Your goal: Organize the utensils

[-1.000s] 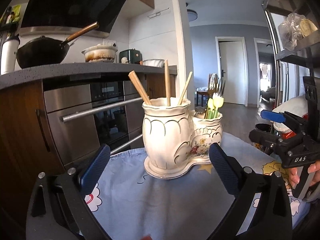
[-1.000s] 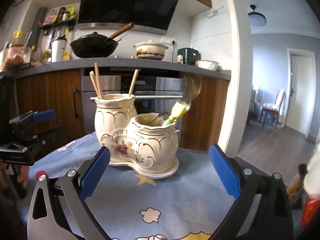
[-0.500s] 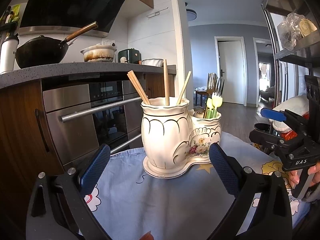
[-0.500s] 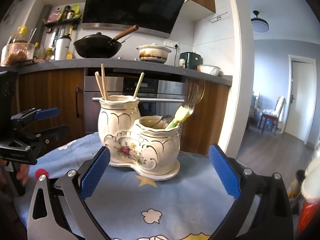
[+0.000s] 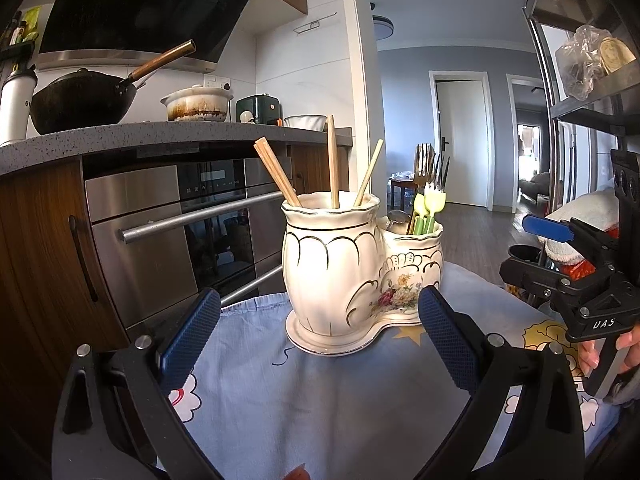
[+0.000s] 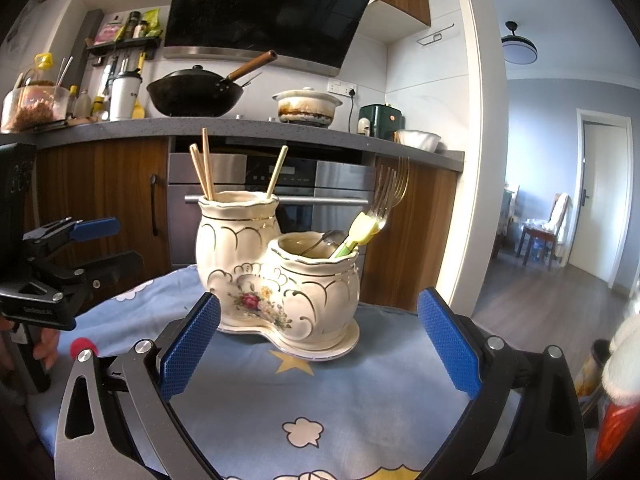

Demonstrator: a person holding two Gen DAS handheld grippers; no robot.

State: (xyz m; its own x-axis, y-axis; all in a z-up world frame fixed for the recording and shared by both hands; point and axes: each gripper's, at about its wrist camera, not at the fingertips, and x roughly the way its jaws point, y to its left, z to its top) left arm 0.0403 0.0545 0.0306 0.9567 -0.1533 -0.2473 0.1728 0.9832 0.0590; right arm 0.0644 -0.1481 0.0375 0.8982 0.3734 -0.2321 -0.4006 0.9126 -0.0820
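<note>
Right wrist: right gripper (image 6: 318, 346) spread wide, holder (image 6: 280, 276) beyond, apart.

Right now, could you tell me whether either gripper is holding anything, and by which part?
Nothing is held: the left gripper and right gripper are both open and empty.

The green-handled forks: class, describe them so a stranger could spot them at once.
On the blue cloth stands a cream double-pot holder. The forks lean out of its shorter pot, beside a spoon. Unlike the taller pot's wooden chopsticks, they have pale green handles.
</note>
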